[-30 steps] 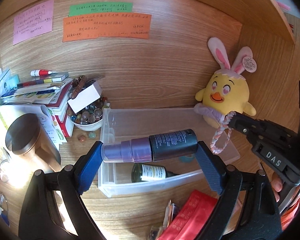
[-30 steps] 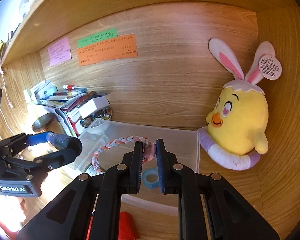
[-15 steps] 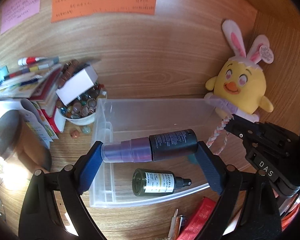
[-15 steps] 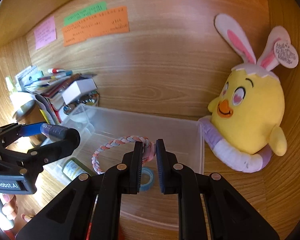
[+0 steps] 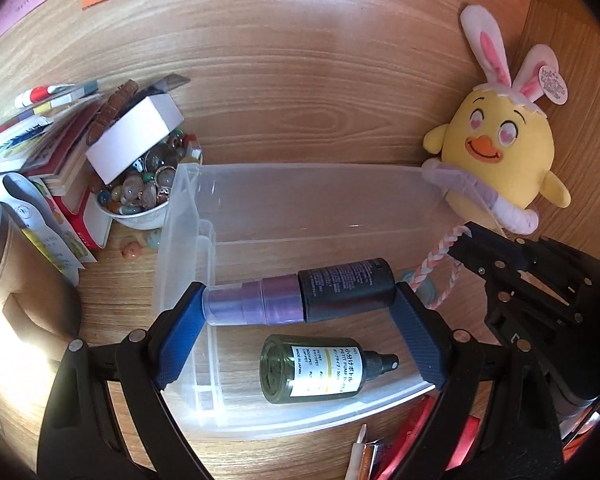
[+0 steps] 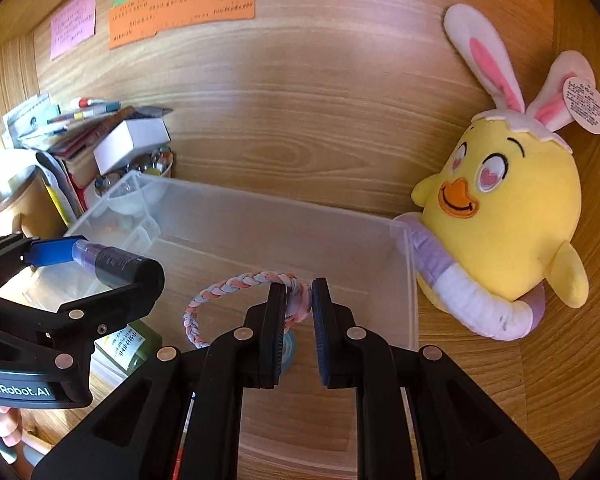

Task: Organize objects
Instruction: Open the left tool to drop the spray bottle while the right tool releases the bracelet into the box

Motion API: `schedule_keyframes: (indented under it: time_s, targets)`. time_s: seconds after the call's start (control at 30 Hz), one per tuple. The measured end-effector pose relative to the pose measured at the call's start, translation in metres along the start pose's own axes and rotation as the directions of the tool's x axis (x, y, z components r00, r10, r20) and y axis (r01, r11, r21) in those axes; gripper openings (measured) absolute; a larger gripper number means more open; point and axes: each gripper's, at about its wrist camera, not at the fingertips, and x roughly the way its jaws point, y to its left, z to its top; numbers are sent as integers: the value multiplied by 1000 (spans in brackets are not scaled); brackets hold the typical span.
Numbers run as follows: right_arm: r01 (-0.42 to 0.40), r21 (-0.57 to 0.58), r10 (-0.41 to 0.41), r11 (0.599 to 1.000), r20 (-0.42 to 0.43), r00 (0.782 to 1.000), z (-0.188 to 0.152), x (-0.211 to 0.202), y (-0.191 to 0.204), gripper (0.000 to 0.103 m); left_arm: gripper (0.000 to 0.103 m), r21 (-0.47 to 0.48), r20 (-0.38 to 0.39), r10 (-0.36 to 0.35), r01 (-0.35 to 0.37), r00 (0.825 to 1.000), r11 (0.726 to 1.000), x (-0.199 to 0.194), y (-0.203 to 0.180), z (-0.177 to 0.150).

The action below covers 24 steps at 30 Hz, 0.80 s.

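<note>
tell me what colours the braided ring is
Pink, white and pale blue strands braided together; clearest in the right wrist view.

Purple-capped black bottle [image 5: 300, 297] and braided pastel ring [image 6: 236, 300] above clear bin [image 5: 308, 184]; green labelled bottle [image 5: 320, 368] flat inside.

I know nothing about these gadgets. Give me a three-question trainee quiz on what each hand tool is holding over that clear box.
1. True or false: the left gripper clamps the purple-and-black bottle by its two ends.
2. What does the right gripper pinch? A) blue tape roll B) braided hair tie C) plush chick
3. Fill in: the green pump bottle lies on its ____ inside the clear plastic bin.

Key: 1 true. 2 B, the braided hair tie; the blue tape roll lies in the bin and the plush chick sits beside it. 3 side.
</note>
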Motion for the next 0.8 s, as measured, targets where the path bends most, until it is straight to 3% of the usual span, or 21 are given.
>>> schedule_keyframes:
  time_s: [0.3, 0.47, 0.57, 0.8]
  targets:
    - [-6, -10, 6, 1000, -43, 999, -3, 8, 2, 13, 92, 32, -17, 1, -1, 1000, 999, 4, -4, -1]
    - [-1, -7, 0, 1000, -46, 999, -4, 6, 0, 43, 93, 30, -4, -3, 4, 1000, 1000, -2, -2, -1]
    - [-8, -3, 8, 1000, -35, 999, -3, 1, -1, 51, 93, 25, 5, -10, 10, 1000, 1000, -8, -1, -1]
    - [-17, -10, 17, 1000, -27, 1000, -4, -12, -2, 57, 96, 52, 62, 0, -4, 998, 999, -34, -9, -4]
